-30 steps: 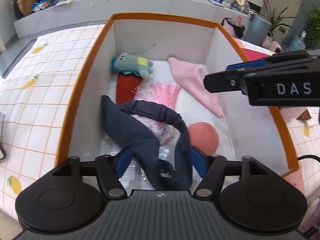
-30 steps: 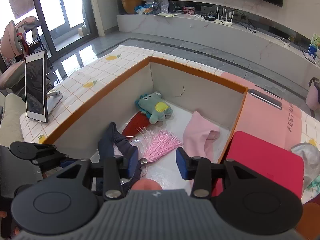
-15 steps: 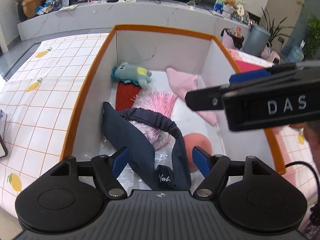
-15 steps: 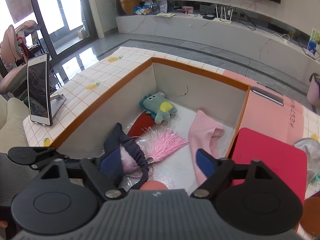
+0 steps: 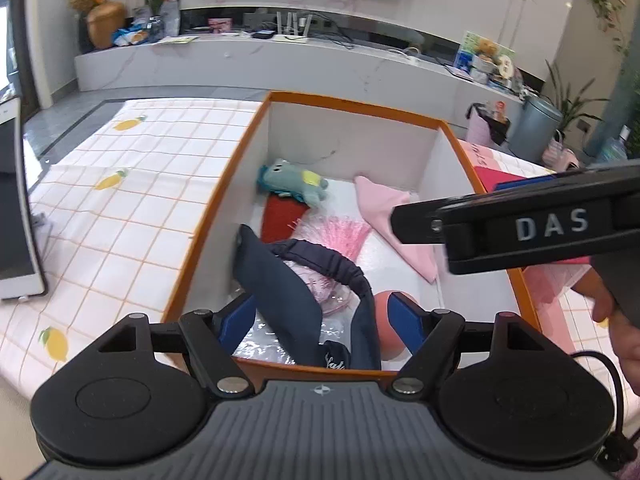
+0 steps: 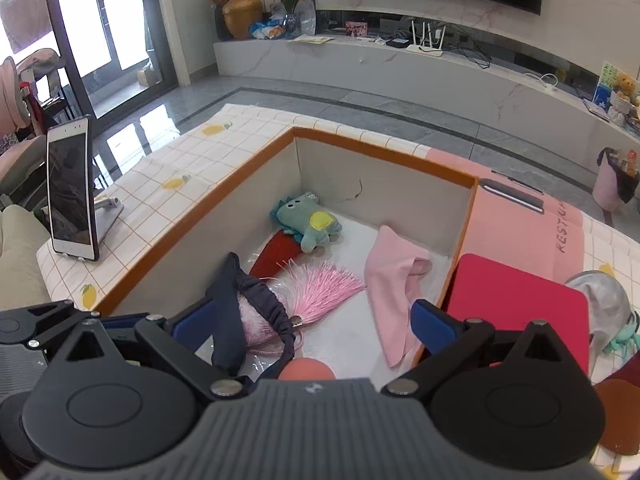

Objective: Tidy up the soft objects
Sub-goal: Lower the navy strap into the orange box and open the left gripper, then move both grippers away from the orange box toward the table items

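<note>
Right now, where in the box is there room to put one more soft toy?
Bare floor shows in the box between the pink tassel and the pink cloth, and along the back wall beside the teal plush. The near left, under the navy headband, is crowded.

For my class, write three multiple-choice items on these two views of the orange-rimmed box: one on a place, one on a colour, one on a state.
1. Where does the teal plush toy lie?
A. in the box
B. on the checked cloth
C. on the red pad

2. What colour is the tassel?
A. green
B. pink
C. yellow

3. How do the right tongs stand?
A. shut on the headband
B. shut on the ball
C. open

Key: A, it lies by the far wall; B, pink strands; C, the fingers stand apart with nothing between them.
</note>
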A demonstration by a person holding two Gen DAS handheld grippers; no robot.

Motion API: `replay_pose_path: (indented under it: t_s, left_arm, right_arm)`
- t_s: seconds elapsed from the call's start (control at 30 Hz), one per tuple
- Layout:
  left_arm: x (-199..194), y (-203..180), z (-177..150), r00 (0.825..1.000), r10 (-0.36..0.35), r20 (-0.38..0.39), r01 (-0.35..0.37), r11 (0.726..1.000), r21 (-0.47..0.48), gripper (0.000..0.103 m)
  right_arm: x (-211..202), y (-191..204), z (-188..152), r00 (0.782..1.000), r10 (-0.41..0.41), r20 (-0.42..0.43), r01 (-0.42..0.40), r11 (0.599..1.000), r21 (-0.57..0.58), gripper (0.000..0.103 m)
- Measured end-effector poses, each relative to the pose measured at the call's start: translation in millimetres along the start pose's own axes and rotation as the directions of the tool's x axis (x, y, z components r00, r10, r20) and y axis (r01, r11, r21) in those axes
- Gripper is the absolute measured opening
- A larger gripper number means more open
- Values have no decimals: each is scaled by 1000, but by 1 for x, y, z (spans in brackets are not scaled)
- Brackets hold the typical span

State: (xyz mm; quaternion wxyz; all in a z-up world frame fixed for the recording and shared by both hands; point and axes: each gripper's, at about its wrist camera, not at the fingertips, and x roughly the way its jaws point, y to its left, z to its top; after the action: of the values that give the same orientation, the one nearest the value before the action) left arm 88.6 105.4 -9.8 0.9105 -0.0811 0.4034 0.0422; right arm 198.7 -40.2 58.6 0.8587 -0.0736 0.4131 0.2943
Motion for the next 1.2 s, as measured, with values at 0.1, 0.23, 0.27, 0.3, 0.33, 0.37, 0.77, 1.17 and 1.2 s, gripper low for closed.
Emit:
replay_pose_path:
  t_s: [0.1, 0.23, 0.27, 0.3, 0.33, 0.37, 0.77, 1.17, 1.2]
  left_arm:
    - [-7, 3, -1, 1000, -9, 19, 9, 999, -38, 88]
    - [-17, 5, -1, 999, -31, 36, 35, 994, -102, 88]
    - [-20, 5, 0, 999, -34, 40, 38, 992, -121, 88]
    - [-23, 5, 1, 998, -36, 43, 42, 990, -137, 88]
    - [-26, 4, 2, 998, -37, 47, 43, 988, -150, 88]
    - [-30, 3, 3, 998, -39, 51, 47, 986, -162, 88]
    - [-93, -45, 15, 978, -93, 186, 110, 991, -82, 88]
    - [-94, -150, -26, 943, -265, 200, 258, 964, 61, 92]
    - [-89, -157, -33, 936, -292, 198, 280, 956, 87, 92]
  right_arm:
    - [-10, -1, -1, 1000, -1, 1, 1, 1000, 23, 100]
    - [-31, -4, -3, 999, -9, 40, 7, 999, 40, 100]
    - [-38, -6, -3, 998, -27, 60, 24, 998, 50, 100]
    - [-45, -7, -3, 997, -45, 70, 41, 997, 58, 100]
    - [-51, -9, -3, 996, -54, 77, 50, 997, 61, 100]
    - [-59, -10, -2, 995, -57, 85, 52, 997, 64, 100]
    - [-177, -32, -19, 949, -167, 266, 149, 985, 88, 100]
    - [-237, -108, -113, 912, -385, 143, 340, 903, 262, 100]
    - [-237, -114, -122, 909, -398, 121, 354, 894, 276, 100]
